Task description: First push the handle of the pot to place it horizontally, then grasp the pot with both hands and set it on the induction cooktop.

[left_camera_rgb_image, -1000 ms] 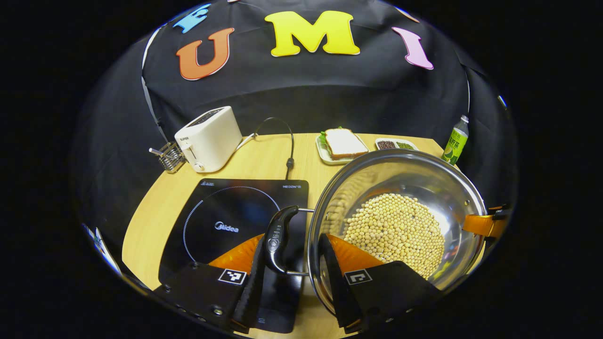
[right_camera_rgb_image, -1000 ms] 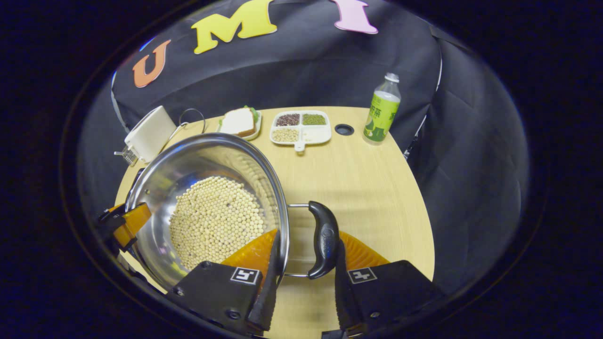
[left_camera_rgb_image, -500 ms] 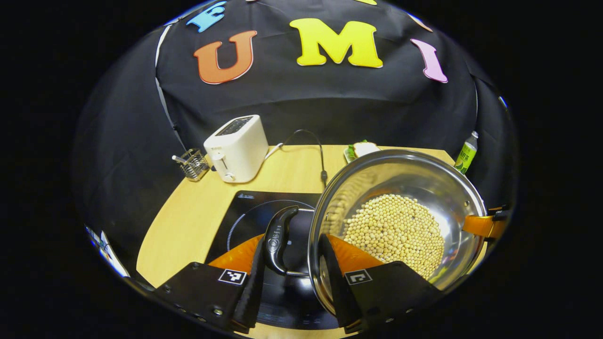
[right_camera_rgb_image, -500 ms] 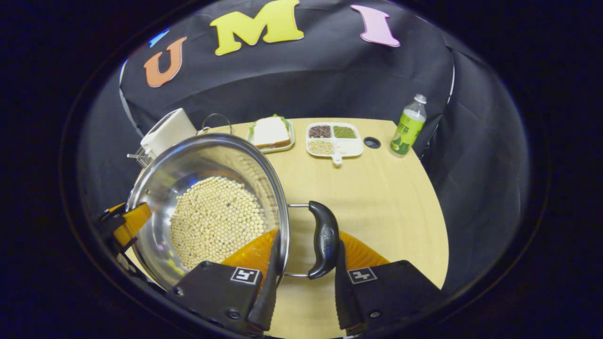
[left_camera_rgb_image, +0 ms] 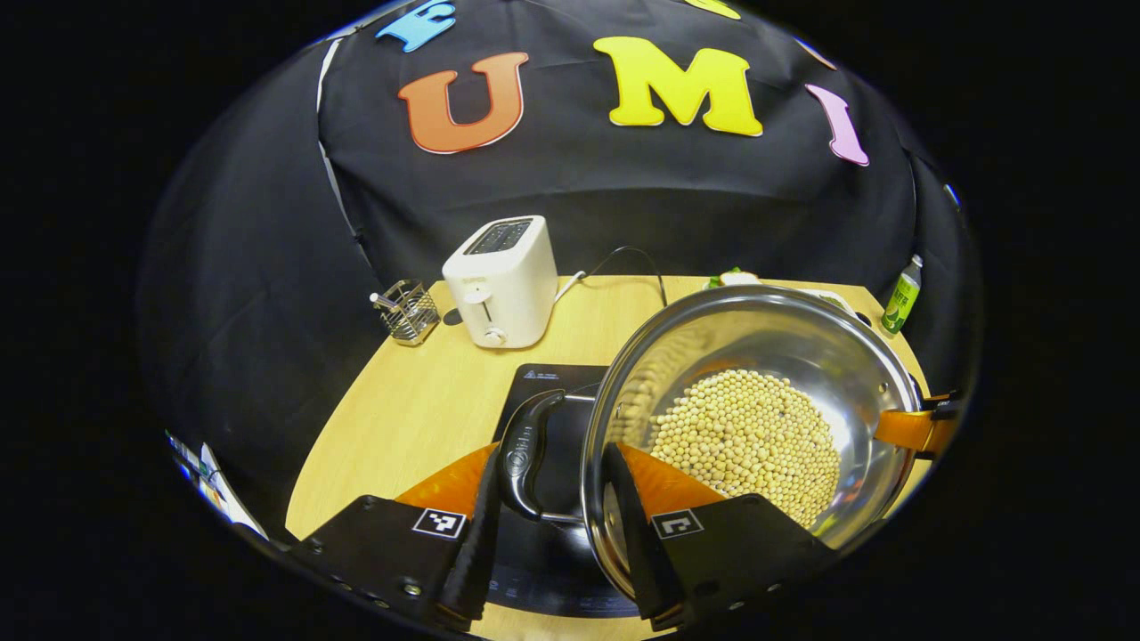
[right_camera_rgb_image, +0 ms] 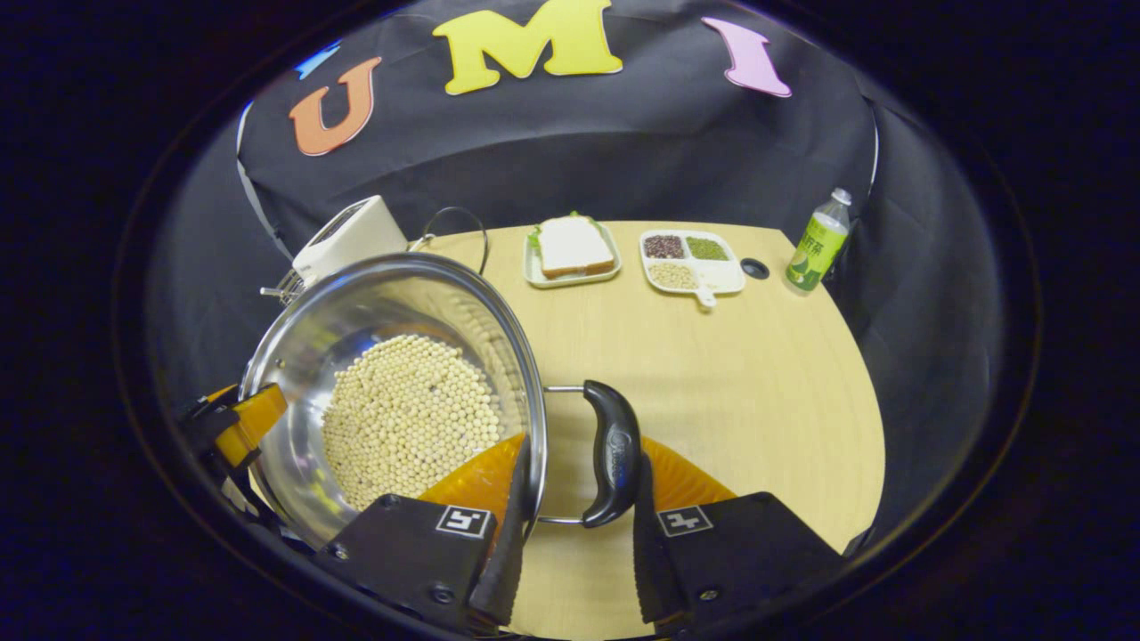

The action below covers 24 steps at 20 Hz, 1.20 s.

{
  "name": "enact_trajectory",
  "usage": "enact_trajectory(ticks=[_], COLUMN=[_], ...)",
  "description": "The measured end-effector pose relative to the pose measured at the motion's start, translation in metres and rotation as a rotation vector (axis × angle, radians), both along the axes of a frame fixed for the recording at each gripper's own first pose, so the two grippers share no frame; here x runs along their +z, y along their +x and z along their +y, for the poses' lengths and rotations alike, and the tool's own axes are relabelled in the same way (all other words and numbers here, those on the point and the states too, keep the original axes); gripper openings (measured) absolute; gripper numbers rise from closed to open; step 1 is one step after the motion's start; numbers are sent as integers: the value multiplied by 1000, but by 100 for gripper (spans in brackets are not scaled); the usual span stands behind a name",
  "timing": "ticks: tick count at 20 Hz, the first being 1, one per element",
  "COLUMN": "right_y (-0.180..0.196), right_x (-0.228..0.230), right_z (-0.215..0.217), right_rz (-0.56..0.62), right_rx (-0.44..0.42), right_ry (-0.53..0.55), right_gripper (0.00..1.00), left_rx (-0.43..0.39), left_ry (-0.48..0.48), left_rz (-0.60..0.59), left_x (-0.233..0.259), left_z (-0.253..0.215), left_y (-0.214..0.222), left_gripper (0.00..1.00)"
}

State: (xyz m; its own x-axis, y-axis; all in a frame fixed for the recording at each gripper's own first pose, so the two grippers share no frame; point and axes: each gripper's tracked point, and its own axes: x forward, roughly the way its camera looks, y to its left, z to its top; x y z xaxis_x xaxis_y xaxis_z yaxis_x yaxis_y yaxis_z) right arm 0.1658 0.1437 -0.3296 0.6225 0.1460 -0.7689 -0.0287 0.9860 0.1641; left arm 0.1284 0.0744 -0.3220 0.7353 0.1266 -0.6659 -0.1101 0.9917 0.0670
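Above the round pale wooden table (right_camera_rgb_image: 712,374), largest item first:

1. Wide polished steel pot (left_camera_rgb_image: 802,356), filled with pale yellow beans (left_camera_rgb_image: 748,441). Carried level between two grippers, one at each side handle, so the load does not tip. Judged to be over the near right part of the cooktop, not yet set down.

2. Flat black glass induction cooktop (left_camera_rgb_image: 552,383), partly under the pot's left side in the left gripper view. Destination of the pot.

3. White two-slot toaster (left_camera_rgb_image: 503,280), behind the cooktop near the table's far edge; small wire basket (left_camera_rgb_image: 405,312) just to its left.

4. Left gripper (left_camera_rgb_image: 548,512). Jaws narrowly parted, one finger outside the black curved plastic handle (left_camera_rgb_image: 525,445), the other inside the pot's rim. Whether both press cannot be told.

5. Right gripper (right_camera_rgb_image: 574,521). Same arrangement at the opposite black handle (right_camera_rgb_image: 613,450); firm contact likewise cannot be told.

6. White plate with a sandwich (right_camera_rgb_image: 572,249), white divided dish of beans (right_camera_rgb_image: 690,263) and green-labelled bottle (right_camera_rgb_image: 818,240), far beyond the pot, well clear of the cooktop.
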Motion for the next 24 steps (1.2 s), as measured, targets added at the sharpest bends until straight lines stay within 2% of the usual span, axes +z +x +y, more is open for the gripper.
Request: enact_trajectory(ticks=[13, 19, 24], right_y=[19, 18, 19], right_x=[-24, -38, -37], right_z=[82, 93, 94], right_rz=[47, 79, 51], right_rx=[-14, -29, -43], right_ry=[2, -13, -52], right_gripper=[52, 52, 52], left_rx=[-30, -41, -34], left_ry=[14, -7, -37], left_rz=[37, 67, 86], left_x=[-37, -58, -71], left_z=[71, 74, 77], left_y=[26, 29, 27], left_gripper=[61, 61, 61])
